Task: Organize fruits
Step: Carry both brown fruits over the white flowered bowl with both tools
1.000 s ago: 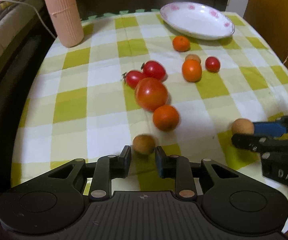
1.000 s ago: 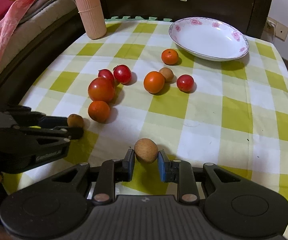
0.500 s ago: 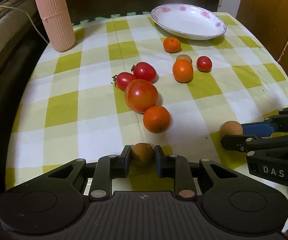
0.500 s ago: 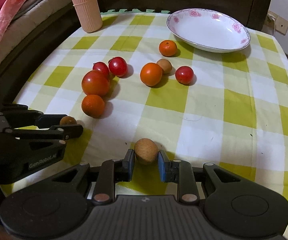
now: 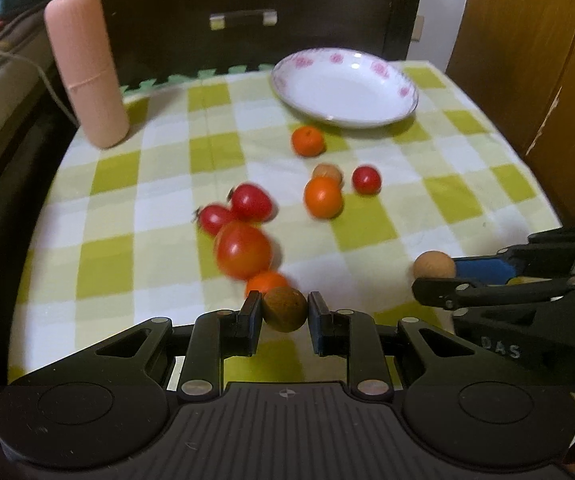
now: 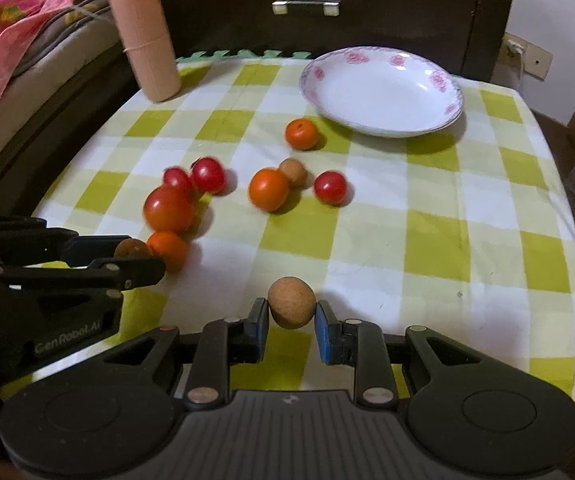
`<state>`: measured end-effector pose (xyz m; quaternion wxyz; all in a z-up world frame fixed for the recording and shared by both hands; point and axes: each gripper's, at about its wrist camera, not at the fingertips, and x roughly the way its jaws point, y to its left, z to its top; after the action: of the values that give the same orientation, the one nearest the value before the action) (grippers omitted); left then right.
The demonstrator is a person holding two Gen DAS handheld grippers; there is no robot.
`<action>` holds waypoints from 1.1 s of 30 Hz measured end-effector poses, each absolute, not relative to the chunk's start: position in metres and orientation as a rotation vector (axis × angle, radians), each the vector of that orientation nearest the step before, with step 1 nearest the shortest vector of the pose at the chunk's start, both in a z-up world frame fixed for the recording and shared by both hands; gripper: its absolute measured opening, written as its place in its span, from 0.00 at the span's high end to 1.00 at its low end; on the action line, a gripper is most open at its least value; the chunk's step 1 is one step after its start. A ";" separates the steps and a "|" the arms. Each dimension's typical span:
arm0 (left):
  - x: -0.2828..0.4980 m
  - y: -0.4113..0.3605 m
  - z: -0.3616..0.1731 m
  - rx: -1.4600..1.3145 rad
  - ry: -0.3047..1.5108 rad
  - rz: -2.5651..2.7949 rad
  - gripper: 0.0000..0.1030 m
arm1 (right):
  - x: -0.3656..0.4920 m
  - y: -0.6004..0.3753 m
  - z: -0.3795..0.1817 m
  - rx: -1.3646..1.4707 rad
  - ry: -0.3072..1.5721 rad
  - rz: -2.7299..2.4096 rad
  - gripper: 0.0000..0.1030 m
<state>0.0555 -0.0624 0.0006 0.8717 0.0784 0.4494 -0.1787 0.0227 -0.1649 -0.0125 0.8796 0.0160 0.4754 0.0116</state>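
My left gripper (image 5: 283,312) is shut on a dark brown round fruit (image 5: 284,309), just in front of an orange (image 5: 267,282). My right gripper (image 6: 291,318) is shut on a tan round fruit (image 6: 291,307) above the checked cloth. Each gripper appears in the other's view: the right gripper (image 5: 433,280) at the right edge, the left gripper (image 6: 143,260) at the left. The white flowered plate (image 6: 383,92) stands empty at the back. Between it and me lie a big tomato (image 6: 168,208), cherry tomatoes (image 6: 207,174), an orange tomato (image 6: 268,189) and a mandarin (image 6: 302,133).
A tall pink cylinder (image 6: 143,36) stands at the back left corner of the table. A dark drawer front (image 6: 305,6) rises behind the table and bedding (image 6: 3,40) lies to the left. A small brown fruit (image 6: 293,172) and a cherry tomato (image 6: 330,187) sit beside the orange tomato.
My left gripper moved up to the dark brown fruit, shut on it and raised it. My right gripper kept its hold on the tan fruit and rose slightly.
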 end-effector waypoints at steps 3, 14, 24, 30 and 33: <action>0.065 -0.069 0.004 0.160 0.924 -0.393 0.70 | 0.030 -0.172 -0.008 0.043 0.980 0.007 0.76; 0.107 -0.085 0.019 0.105 0.882 -0.425 0.70 | 0.065 -0.198 0.008 0.064 0.937 -0.043 0.76; 0.153 -0.114 0.031 0.111 0.843 -0.445 0.70 | 0.108 -0.230 0.017 0.068 0.902 -0.089 0.76; 0.182 -0.136 0.033 0.126 0.834 -0.464 0.70 | 0.139 -0.253 0.018 0.095 0.899 -0.107 0.76; 0.196 -0.142 0.030 0.127 0.842 -0.465 0.70 | 0.151 -0.263 0.016 0.118 0.898 -0.113 0.76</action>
<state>0.1960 -0.1420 0.0296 0.8847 0.0608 0.4046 -0.2233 0.1513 -0.2630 0.0157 0.8977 0.0571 0.4335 -0.0547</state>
